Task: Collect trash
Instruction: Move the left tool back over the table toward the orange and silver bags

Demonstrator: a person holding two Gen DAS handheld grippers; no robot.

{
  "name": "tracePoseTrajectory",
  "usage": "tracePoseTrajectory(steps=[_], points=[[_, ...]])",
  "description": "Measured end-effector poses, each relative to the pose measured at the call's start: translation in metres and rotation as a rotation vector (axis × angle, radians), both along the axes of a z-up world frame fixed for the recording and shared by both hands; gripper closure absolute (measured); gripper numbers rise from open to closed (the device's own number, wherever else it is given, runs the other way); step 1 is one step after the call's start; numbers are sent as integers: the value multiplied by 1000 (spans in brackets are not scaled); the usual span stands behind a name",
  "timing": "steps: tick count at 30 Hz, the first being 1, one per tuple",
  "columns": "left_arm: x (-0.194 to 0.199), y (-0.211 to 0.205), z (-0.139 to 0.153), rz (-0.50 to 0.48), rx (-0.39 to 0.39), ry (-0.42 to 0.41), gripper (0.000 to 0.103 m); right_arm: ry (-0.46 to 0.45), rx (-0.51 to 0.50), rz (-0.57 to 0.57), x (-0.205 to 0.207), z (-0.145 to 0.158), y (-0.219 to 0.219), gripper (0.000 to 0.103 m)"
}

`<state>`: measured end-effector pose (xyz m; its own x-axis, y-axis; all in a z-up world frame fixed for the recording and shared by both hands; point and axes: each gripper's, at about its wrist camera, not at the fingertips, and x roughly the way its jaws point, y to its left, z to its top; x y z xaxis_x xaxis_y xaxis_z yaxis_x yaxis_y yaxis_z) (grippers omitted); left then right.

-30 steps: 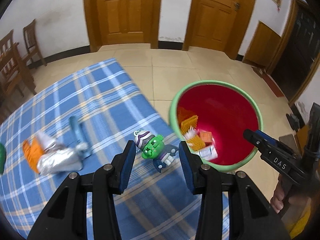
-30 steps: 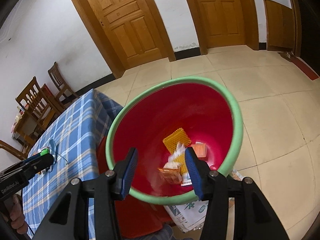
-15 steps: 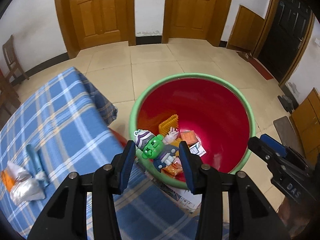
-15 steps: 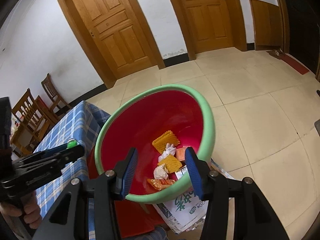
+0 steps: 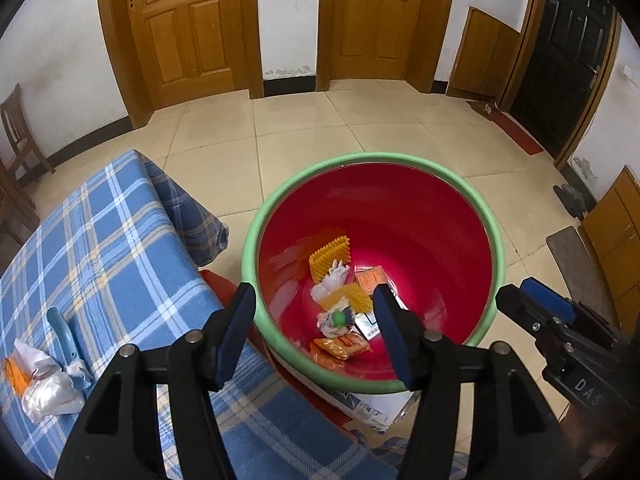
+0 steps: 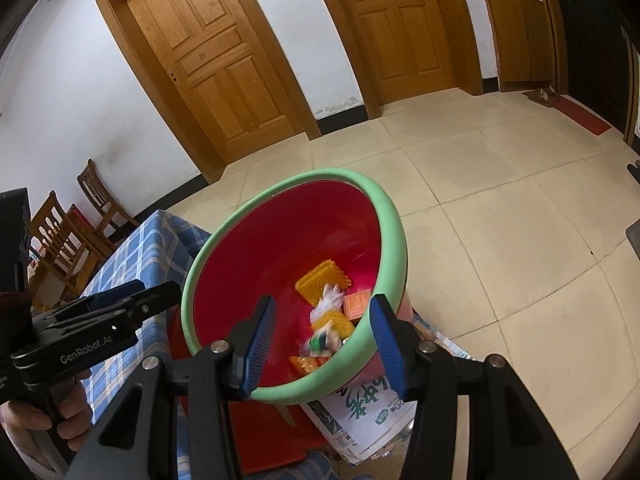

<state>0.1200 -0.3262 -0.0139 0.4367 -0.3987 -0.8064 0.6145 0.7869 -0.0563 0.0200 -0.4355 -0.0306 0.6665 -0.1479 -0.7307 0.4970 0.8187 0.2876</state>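
Note:
A red basin with a green rim (image 5: pixel 372 158) stands beside the table and holds several wrappers and yellow ridged pieces. A green toy figure (image 5: pixel 338 317) lies among them, blurred in the right wrist view (image 6: pixel 320 342). My left gripper (image 5: pixel 314 324) hangs over the basin's near edge; its jaws are opening and nothing is between them. My right gripper (image 6: pixel 322 340) is open and empty over the basin's near rim (image 6: pixel 396 240). Each gripper shows in the other's view: the right one (image 5: pixel 552 320), the left one (image 6: pixel 116 312).
The blue plaid tablecloth (image 5: pixel 100 248) carries a silver wrapper (image 5: pixel 48 392), an orange scrap (image 5: pixel 14 374) and a blue-handled tool (image 5: pixel 64 336). A printed sack (image 6: pixel 360 408) lies under the basin. Wooden chairs (image 6: pixel 96 200) stand at the left wall, and there are doors beyond.
My left gripper carried the green toy from above the table to over the basin, then its jaws widened and the toy dropped in. My right gripper drifted slightly.

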Motion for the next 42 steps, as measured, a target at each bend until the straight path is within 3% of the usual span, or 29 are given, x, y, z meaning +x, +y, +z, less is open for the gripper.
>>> tracePoseTrajectory(steps=[7, 15, 27, 42], points=[[-5, 18, 8, 31, -25, 13, 42, -12, -3, 9, -2, 7, 7, 49], [-9, 53, 18, 99, -47, 13, 42, -22, 7, 32, -1, 11, 18, 38], [3, 130, 31, 248, -65, -11, 42, -23, 14, 76, 9, 16, 42, 31], [23, 234, 24, 458, -45, -34, 42, -2, -1, 116, 20, 20, 72, 30]])
